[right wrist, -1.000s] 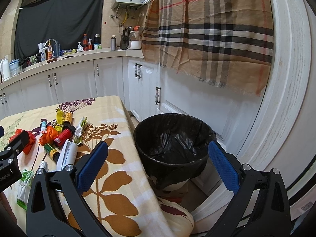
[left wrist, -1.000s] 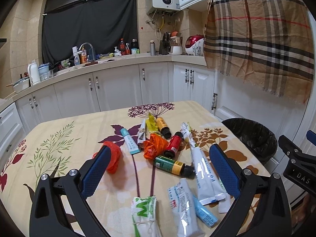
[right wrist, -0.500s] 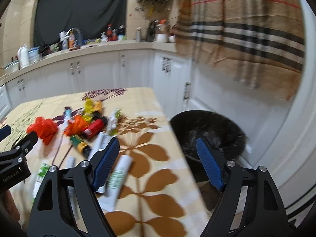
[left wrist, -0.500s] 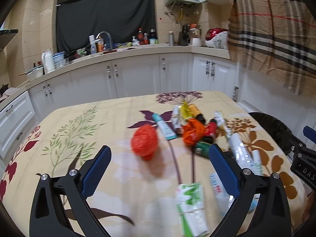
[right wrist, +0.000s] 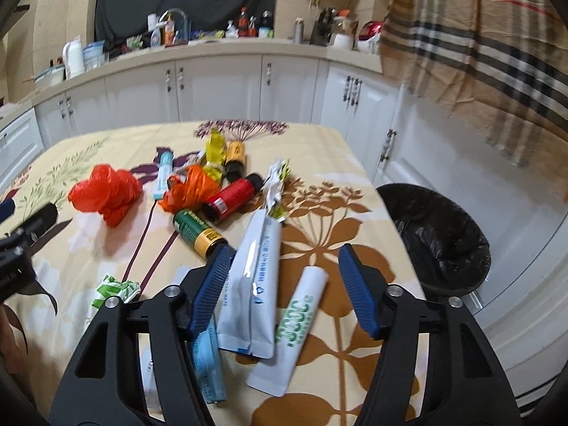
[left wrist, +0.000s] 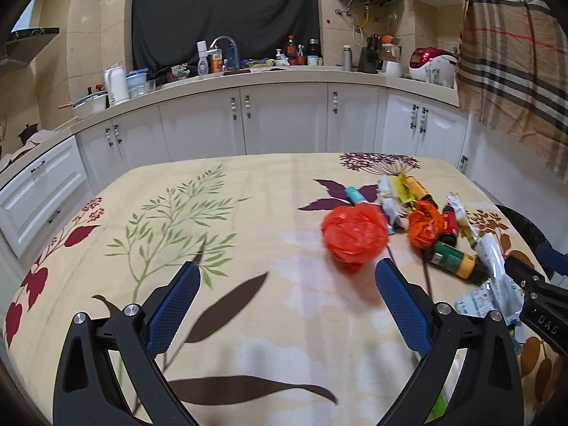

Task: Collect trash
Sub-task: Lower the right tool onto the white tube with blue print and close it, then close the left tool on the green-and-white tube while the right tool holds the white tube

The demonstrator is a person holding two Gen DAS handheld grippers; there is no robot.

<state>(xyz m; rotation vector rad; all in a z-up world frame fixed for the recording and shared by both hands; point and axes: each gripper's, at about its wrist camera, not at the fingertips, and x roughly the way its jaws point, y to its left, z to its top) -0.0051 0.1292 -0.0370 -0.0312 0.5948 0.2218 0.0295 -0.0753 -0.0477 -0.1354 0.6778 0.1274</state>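
Note:
Trash lies on the floral tablecloth [left wrist: 248, 213]: a crumpled red bag [left wrist: 353, 236] [right wrist: 103, 195], an orange bag [right wrist: 188, 188], a red bottle [right wrist: 232, 195], a green bottle [right wrist: 198, 232], a large white tube [right wrist: 257, 269] and a smaller white tube [right wrist: 296, 323]. My left gripper [left wrist: 284, 305] is open and empty, just left of and in front of the red bag. My right gripper [right wrist: 282, 284] is open above the two white tubes, touching neither.
A black-lined bin [right wrist: 440, 238] stands on the floor off the table's right edge. White cabinets [left wrist: 284, 120] and a cluttered counter run behind. A plaid cloth [right wrist: 479, 42] hangs at right. A green-white wrapper [right wrist: 113, 291] and blue packet [right wrist: 207, 362] lie near the front.
Both grippers have swung left. The left now faces the red bag; the right has turned from the bin to over the white tubes. Both stayed open.

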